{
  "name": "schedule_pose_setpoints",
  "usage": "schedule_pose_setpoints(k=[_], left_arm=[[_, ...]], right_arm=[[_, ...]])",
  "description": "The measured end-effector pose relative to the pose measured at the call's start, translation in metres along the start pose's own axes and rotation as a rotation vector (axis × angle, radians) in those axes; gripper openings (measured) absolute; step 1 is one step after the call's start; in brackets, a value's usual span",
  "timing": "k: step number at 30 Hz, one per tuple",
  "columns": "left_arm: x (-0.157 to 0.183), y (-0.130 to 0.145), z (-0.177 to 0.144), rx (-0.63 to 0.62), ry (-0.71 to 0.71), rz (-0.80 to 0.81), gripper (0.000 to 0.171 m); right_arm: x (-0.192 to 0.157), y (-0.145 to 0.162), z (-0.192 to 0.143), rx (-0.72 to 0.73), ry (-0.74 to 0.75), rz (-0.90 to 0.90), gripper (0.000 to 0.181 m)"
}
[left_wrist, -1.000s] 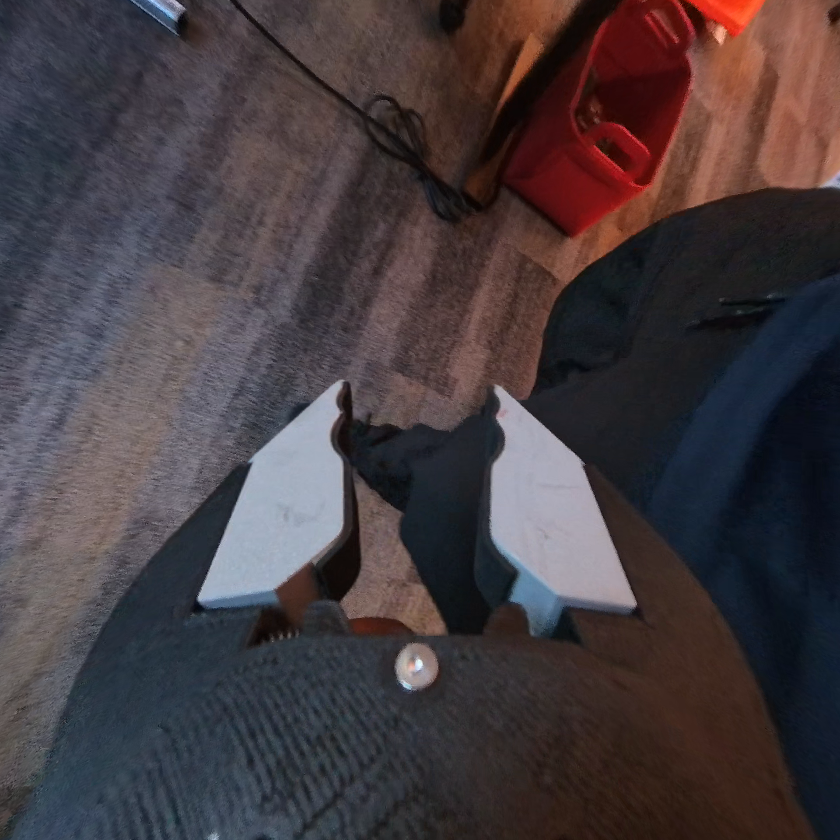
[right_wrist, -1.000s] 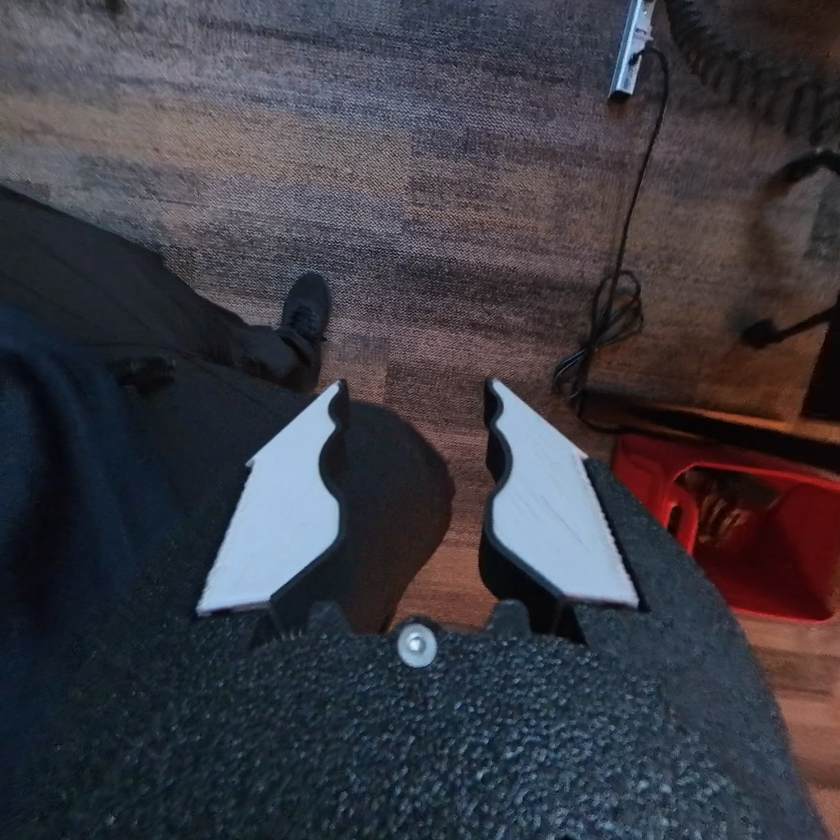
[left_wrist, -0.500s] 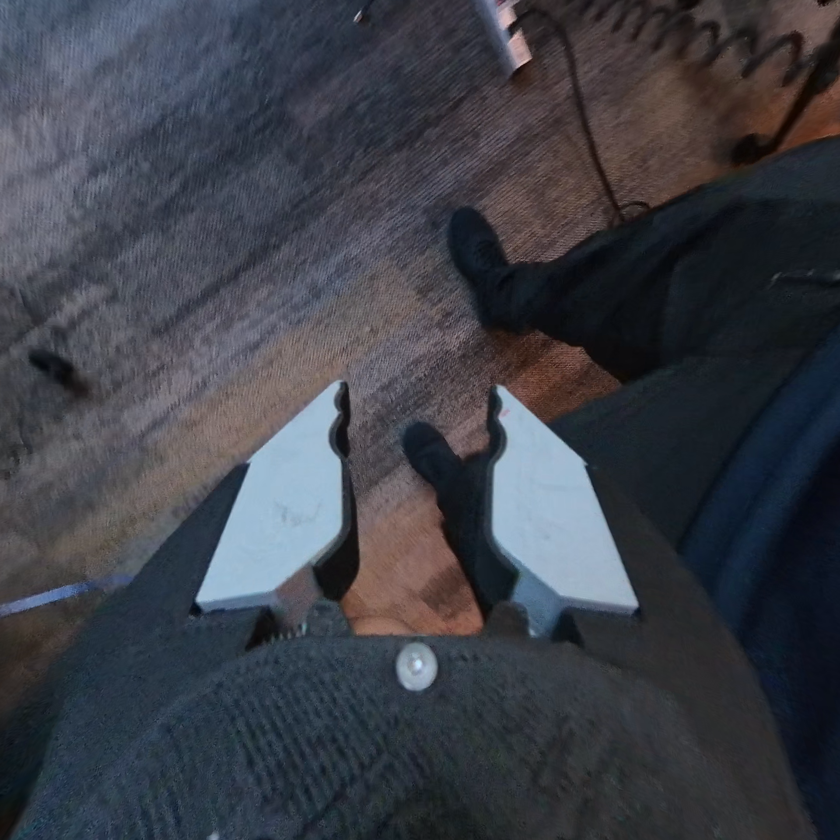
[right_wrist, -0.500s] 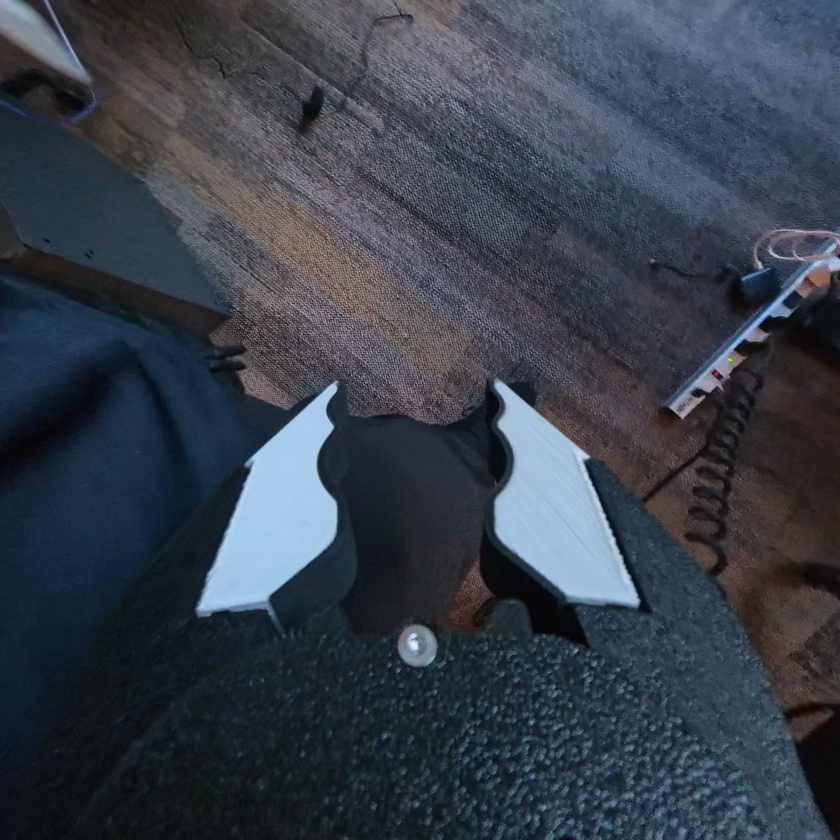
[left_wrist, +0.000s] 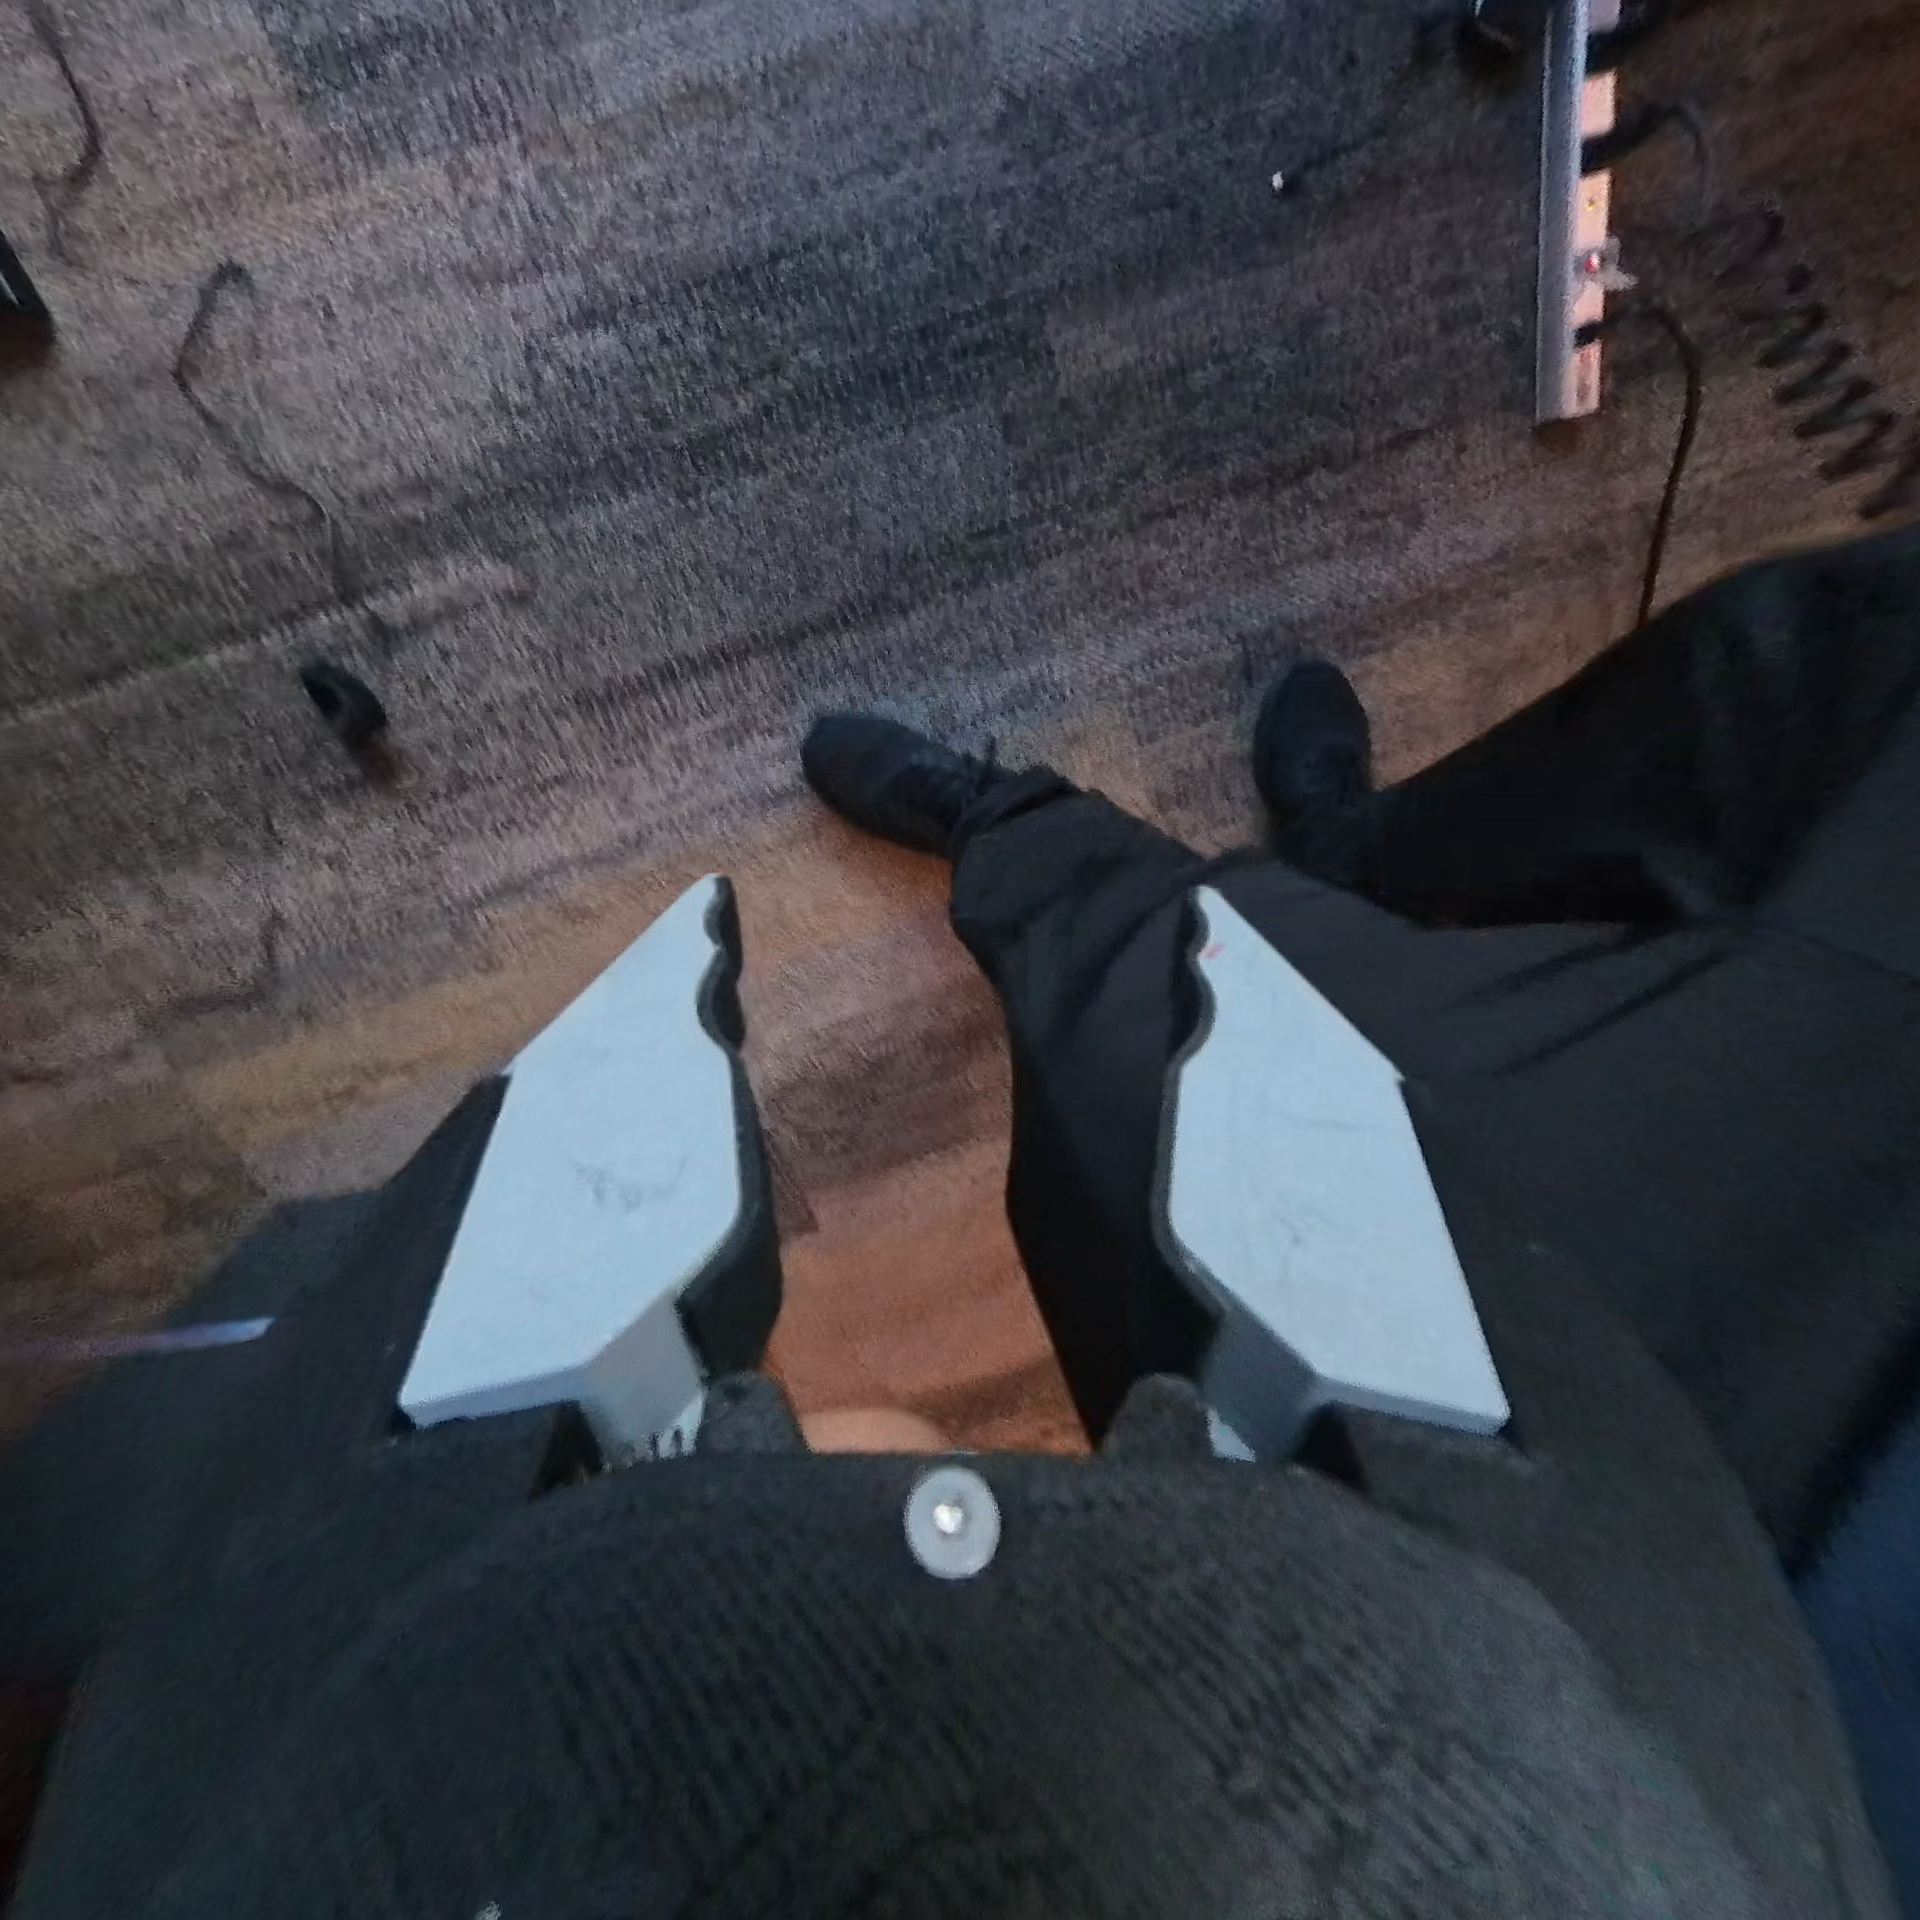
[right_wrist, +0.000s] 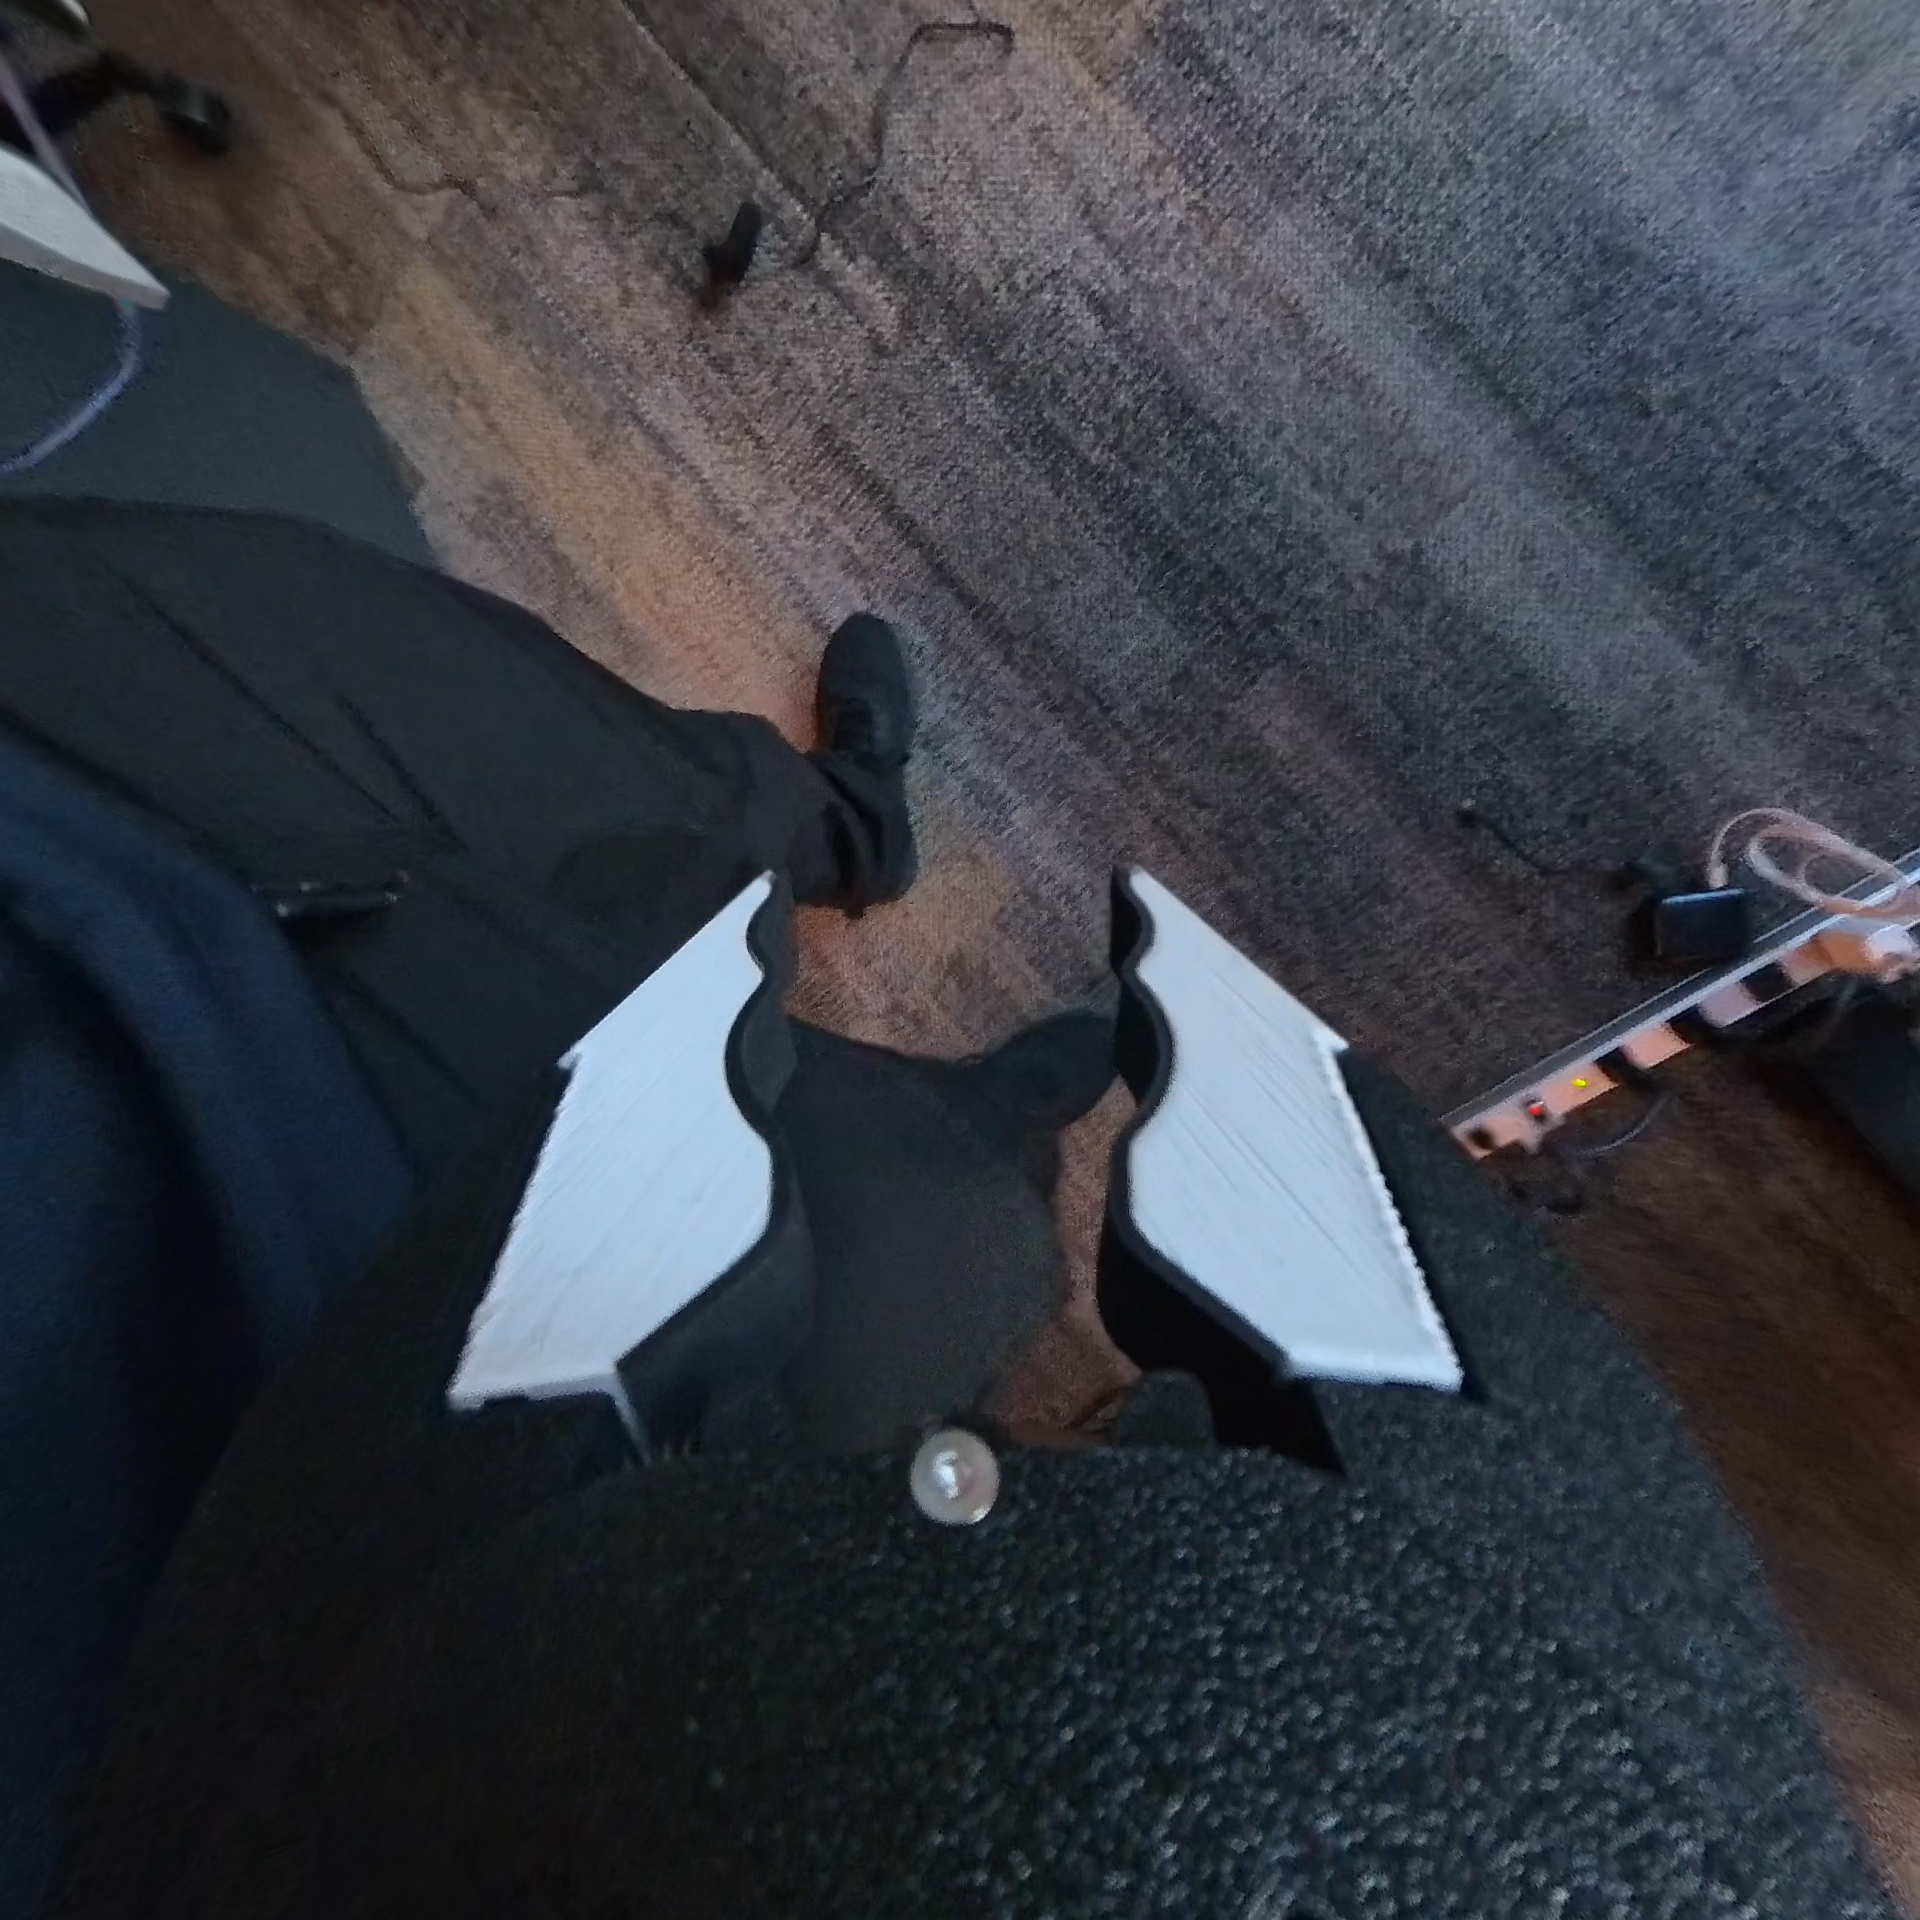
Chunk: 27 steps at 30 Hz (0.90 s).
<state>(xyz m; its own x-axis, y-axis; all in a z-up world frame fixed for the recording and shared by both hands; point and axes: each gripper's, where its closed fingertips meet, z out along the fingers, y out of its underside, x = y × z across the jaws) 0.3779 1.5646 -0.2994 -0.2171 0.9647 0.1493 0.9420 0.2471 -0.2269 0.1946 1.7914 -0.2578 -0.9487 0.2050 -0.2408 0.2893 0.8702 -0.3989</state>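
Observation:
Both grippers point down at a grey carpet floor (left_wrist: 727, 436). My left gripper (left_wrist: 961, 914) is open and holds nothing; through its gap I see carpet and a person's black trouser leg (left_wrist: 1081, 1039) ending in a black shoe (left_wrist: 894, 774). A second black shoe (left_wrist: 1311, 732) is to the right. My right gripper (right_wrist: 940, 904) is open and holds nothing; a black shoe (right_wrist: 862, 696) and trouser leg (right_wrist: 416, 727) lie just beyond its left finger, and another dark shoe (right_wrist: 1049, 1060) shows in its gap.
A white power strip (left_wrist: 1574, 208) with cables lies on the carpet at the upper right; it also shows in the right wrist view (right_wrist: 1662, 1039). A thin black cable (left_wrist: 260, 436) and a small black plug (left_wrist: 338, 701) lie at the left. A dark blue garment (right_wrist: 125, 1039) fills the left.
Both views have swung across the floor. The red crate seen one second ago is out of view; the power strip and both shoes are now in view. Both grippers have stayed open.

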Motion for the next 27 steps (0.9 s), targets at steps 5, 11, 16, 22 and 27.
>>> schedule_pose_setpoints(k=[5,11,16,22,27], left_arm=[[-0.07,-0.074,0.05,-0.001,-0.011,0.005,0.094],[-0.207,-0.137,0.147,-0.022,-0.066,-0.356,0.092],[-0.348,-0.134,0.23,-0.032,-0.175,-0.833,0.088],[-0.523,-0.106,0.36,0.071,-0.268,-1.175,0.077],[-0.668,-0.077,0.462,0.154,-0.324,-1.273,0.069]], right_arm=[[0.036,-0.111,0.02,0.112,0.065,0.047,0.059],[0.074,-0.224,0.117,0.187,-0.015,0.083,0.058],[0.102,-0.308,0.242,0.194,-0.145,0.083,0.058],[0.134,-0.387,0.352,0.249,-0.231,-0.008,0.058],[0.188,-0.443,0.411,0.305,-0.106,-0.102,0.052]])
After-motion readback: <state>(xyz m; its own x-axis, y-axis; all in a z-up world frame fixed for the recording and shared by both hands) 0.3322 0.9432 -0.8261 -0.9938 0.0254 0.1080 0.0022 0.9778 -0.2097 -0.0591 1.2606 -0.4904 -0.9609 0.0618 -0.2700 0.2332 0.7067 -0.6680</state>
